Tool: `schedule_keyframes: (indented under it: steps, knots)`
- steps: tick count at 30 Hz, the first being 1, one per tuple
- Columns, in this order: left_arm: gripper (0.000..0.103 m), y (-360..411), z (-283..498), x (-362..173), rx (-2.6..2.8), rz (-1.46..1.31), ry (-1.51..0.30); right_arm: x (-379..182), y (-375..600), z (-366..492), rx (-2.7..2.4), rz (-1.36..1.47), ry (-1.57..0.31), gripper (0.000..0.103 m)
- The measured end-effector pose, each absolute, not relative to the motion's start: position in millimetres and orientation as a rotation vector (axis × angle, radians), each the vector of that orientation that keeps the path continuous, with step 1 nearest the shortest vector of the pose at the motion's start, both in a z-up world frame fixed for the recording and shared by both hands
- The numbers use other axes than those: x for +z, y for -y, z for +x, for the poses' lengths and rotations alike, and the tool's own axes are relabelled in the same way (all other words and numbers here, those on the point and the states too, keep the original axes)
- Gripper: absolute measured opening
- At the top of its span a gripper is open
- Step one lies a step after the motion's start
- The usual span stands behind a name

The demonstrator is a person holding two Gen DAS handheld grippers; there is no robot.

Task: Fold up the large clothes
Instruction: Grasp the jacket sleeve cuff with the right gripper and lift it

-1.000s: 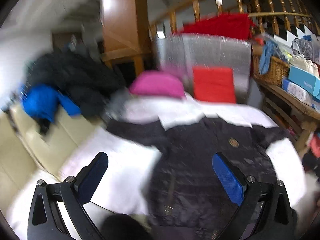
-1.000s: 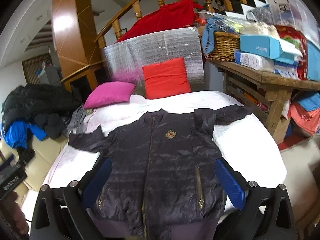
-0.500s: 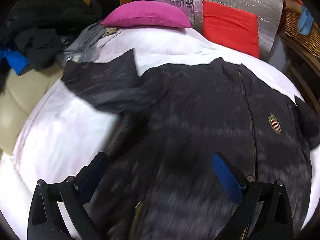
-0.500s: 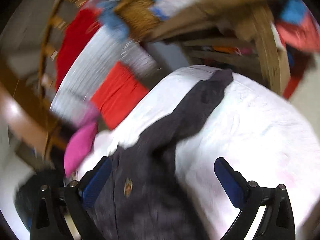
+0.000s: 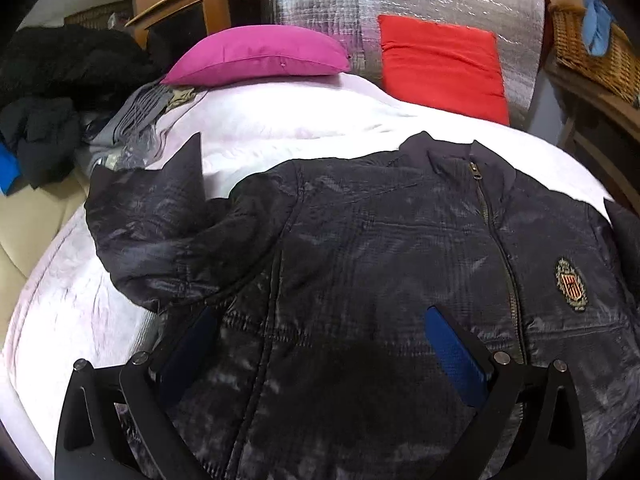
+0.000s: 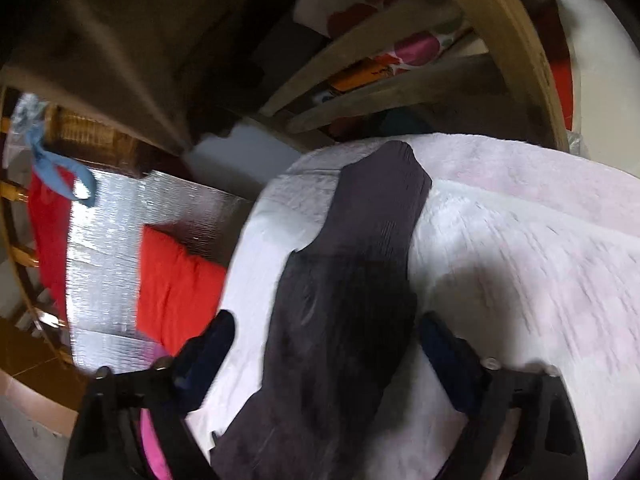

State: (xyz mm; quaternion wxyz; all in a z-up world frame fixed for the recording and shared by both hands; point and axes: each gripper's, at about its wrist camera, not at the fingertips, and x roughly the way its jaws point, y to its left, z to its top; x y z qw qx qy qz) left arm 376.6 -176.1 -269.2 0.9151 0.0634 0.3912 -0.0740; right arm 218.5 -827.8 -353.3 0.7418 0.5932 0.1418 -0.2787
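A dark puffer jacket (image 5: 380,264) lies face up and zipped on a white-covered bed (image 5: 272,128), with a crest badge (image 5: 570,284) on its chest. Its left-hand sleeve (image 5: 160,224) lies bunched toward the bed's left side. My left gripper (image 5: 320,344) is open, low over the jacket's body. In the right wrist view the other sleeve (image 6: 356,280) stretches across the bed cover (image 6: 540,260) toward the edge. My right gripper (image 6: 326,344) is open, its fingers on either side of this sleeve.
A pink pillow (image 5: 260,56) and a red cushion (image 5: 440,64) sit at the bed's head against a silver foil panel (image 5: 360,8). Dark clothes (image 5: 52,92) are piled at the left. A wooden table with a wicker basket (image 5: 588,44) stands at the right.
Both grippers have dropped close to the jacket. The left one moved in over the body. The right one swung to the right and now straddles the right-hand sleeve.
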Motion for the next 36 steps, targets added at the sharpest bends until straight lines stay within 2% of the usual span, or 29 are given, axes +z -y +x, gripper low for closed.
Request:
schedule_keyframes:
  steps: [2,3,4,5,7,13,18,21,24,30,33,35,36]
  knots:
    - [0.103,180,377,-270,-0.163,0.145,-0.804,-354,831,229,-0.649,1.248,-0.335,0.073]
    - [0.103,182,377,-270,-0.165,0.153,-0.802,-353,832,236,-0.668,1.205,-0.355,0.063]
    - [0.103,183,377,-270,-0.164,0.158,-0.802,-351,834,240,-0.678,1.175,-0.377,0.045]
    - [0.103,183,377,-269,-0.164,0.162,-0.803,-350,835,243,-0.676,1.156,-0.394,0.036]
    - [0.103,183,378,-268,-0.164,0.154,-0.804,-345,832,239,-0.668,1.135,-0.38,0.029]
    - [0.103,173,374,-249,-0.148,0.115,-0.76,-289,780,214,-0.597,1.018,-0.279,0.027]
    - [0.103,156,367,-231,-0.163,0.067,-0.739,-220,689,202,-0.43,0.903,-0.217,0.027]
    - [0.103,143,360,-223,-0.154,0.072,-0.708,-201,626,198,-0.32,0.873,-0.212,0.027]
    - [0.103,131,358,-219,-0.133,0.084,-0.691,-197,573,203,-0.212,0.866,-0.23,0.027]
    - [0.103,88,365,-213,-0.084,0.001,-0.706,-230,477,248,0.013,0.874,-0.39,0.027]
    - [0.103,74,369,-216,-0.046,-0.019,-0.716,-252,454,275,0.111,0.904,-0.473,0.033]
    - [0.103,70,372,-219,-0.031,-0.022,-0.725,-268,444,294,0.171,0.919,-0.559,0.063]
    - [0.103,69,373,-220,-0.029,-0.022,-0.732,-274,441,299,0.189,0.93,-0.583,0.087]
